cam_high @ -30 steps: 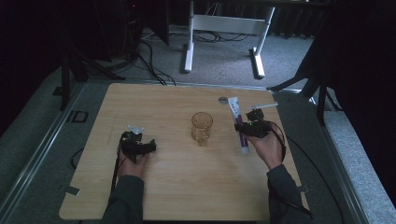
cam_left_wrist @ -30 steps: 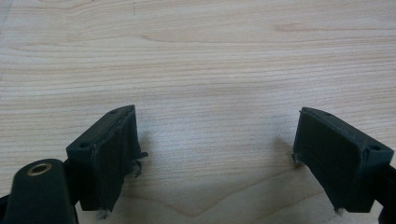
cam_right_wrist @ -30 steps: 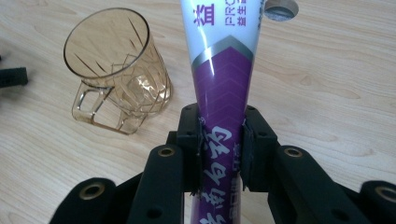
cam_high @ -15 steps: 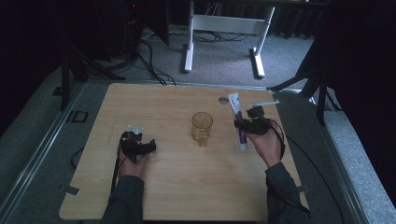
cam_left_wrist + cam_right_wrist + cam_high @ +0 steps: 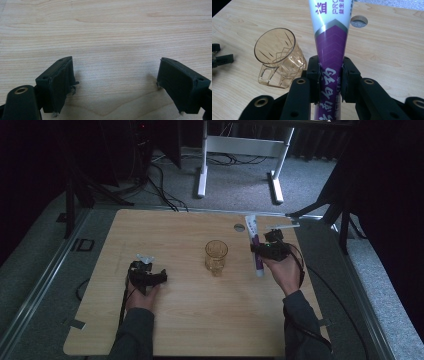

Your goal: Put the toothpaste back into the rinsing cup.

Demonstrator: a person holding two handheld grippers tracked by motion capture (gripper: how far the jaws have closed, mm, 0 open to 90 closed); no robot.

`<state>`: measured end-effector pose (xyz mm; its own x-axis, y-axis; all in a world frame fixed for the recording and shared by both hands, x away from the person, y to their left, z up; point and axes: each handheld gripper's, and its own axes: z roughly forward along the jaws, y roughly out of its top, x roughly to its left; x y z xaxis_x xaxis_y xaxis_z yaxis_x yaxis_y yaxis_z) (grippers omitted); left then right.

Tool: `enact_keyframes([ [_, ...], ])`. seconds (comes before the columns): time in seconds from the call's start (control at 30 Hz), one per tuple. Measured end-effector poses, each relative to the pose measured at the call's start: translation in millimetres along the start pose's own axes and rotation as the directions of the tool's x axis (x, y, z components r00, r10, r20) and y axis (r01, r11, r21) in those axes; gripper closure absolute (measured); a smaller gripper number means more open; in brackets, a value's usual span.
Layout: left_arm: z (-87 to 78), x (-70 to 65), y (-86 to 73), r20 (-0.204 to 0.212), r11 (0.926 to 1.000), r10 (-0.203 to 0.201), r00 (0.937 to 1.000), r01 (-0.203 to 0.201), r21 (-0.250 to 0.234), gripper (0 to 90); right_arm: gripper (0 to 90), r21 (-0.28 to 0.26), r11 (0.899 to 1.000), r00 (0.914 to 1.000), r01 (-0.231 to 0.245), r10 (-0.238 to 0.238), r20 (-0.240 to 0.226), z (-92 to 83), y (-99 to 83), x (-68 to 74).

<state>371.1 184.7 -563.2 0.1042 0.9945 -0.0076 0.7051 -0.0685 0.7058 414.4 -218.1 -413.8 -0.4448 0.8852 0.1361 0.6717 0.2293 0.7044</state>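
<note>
A purple and white toothpaste tube point(image 5: 332, 37) stands clamped between the jaws of my right gripper point(image 5: 331, 80), white end pointing away from me. In the high view the tube point(image 5: 253, 227) is held slanted over the table's right side by the right gripper point(image 5: 260, 249). An amber glass mug point(image 5: 216, 256) stands upright at the table's middle, just left of the tube; in the right gripper view the mug point(image 5: 278, 58) shows its handle. My left gripper point(image 5: 158, 277) rests low on the left side, and its jaws point(image 5: 117, 82) stand open over bare wood.
The wooden table point(image 5: 200, 320) has a round cable hole point(image 5: 239, 227) near its far edge, just left of the tube's top. A white desk frame point(image 5: 240, 150) stands on the floor beyond the table. Cables trail from both grippers.
The right gripper and the tube have shifted slightly toward the far edge. The left gripper and the mug have not moved.
</note>
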Motion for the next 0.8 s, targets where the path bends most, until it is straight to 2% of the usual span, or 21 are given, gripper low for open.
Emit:
enact_keyframes([
  [0.8,0.0,0.0,0.0,0.000,1.0000,0.000,1.0000,0.000,0.000,14.1,73.1,-0.054,0.997,0.9986,-0.053,0.053,-0.009,-0.6,12.9,-1.4],
])
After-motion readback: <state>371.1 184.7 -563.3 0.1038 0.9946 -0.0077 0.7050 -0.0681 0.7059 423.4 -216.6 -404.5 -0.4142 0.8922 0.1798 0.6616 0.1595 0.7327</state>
